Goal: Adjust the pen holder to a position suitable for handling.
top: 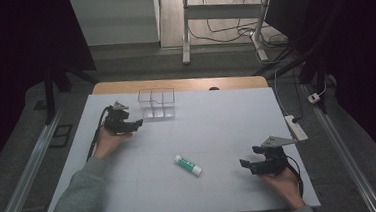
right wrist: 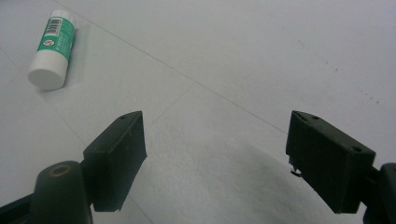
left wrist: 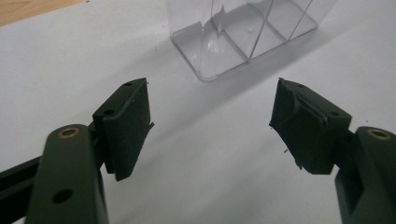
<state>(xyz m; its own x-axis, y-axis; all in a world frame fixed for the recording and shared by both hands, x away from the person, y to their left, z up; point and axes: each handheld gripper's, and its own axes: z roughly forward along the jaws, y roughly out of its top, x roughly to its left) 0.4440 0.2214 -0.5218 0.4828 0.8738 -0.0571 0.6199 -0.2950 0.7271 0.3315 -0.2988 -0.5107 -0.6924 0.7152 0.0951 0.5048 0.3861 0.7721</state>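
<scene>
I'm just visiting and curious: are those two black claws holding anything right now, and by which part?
Nothing is held. The left gripper is open near the clear container; the right gripper is open, with the glue stick lying apart on the table.

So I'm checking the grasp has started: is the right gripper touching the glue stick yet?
Apart. In the right gripper view, the right gripper stands open on bare table, with the glue stick lying well beyond its jaws; the high view shows the same gap.
</scene>
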